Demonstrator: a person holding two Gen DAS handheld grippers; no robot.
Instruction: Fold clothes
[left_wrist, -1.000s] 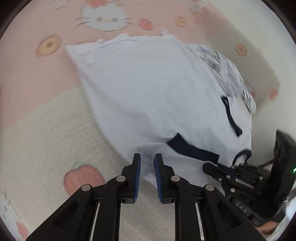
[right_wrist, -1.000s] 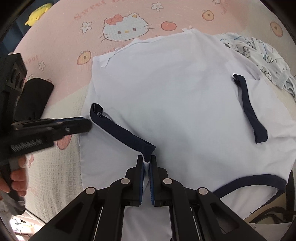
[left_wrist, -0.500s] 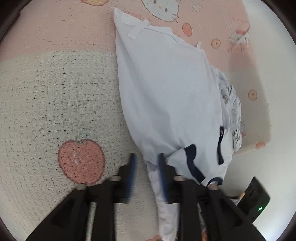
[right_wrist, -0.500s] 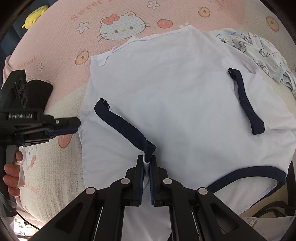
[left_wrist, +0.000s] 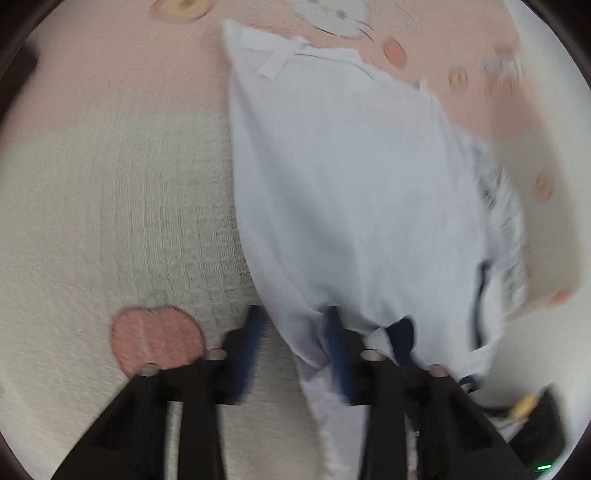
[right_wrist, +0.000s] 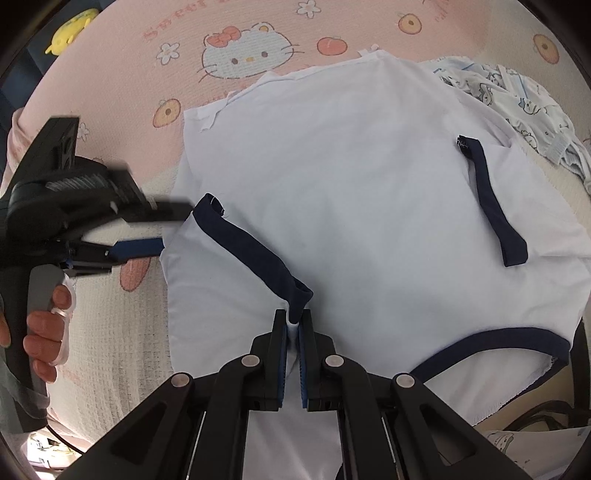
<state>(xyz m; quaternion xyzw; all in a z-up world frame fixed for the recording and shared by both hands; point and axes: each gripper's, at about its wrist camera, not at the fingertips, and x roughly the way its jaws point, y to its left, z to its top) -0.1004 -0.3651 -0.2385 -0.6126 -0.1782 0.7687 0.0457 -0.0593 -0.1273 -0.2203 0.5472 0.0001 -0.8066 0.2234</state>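
A white T-shirt (right_wrist: 369, 184) with navy trim lies spread on the bed, both sleeves folded inward. My right gripper (right_wrist: 293, 325) is shut on the shirt at the near end of the left sleeve's navy cuff (right_wrist: 251, 247). The other cuff (right_wrist: 491, 214) lies flat to the right. My left gripper (right_wrist: 176, 224) stands open at the shirt's left side edge, by the cuff's far end. In the blurred left wrist view the left gripper (left_wrist: 291, 332) is wide open, with the white T-shirt's (left_wrist: 351, 184) edge lying between its fingers.
A pink cartoon-cat blanket (right_wrist: 110, 92) covers the bed, with a cream waffle part (right_wrist: 122, 332) on the left. A light-blue patterned garment (right_wrist: 517, 96) lies at the back right. A hand (right_wrist: 44, 332) holds the left gripper's handle. A yellow toy (right_wrist: 70, 29) sits far left.
My left gripper has opened wider and moved in onto the shirt's left edge, beside the folded sleeve. My right gripper has stayed shut on the sleeve cuff.
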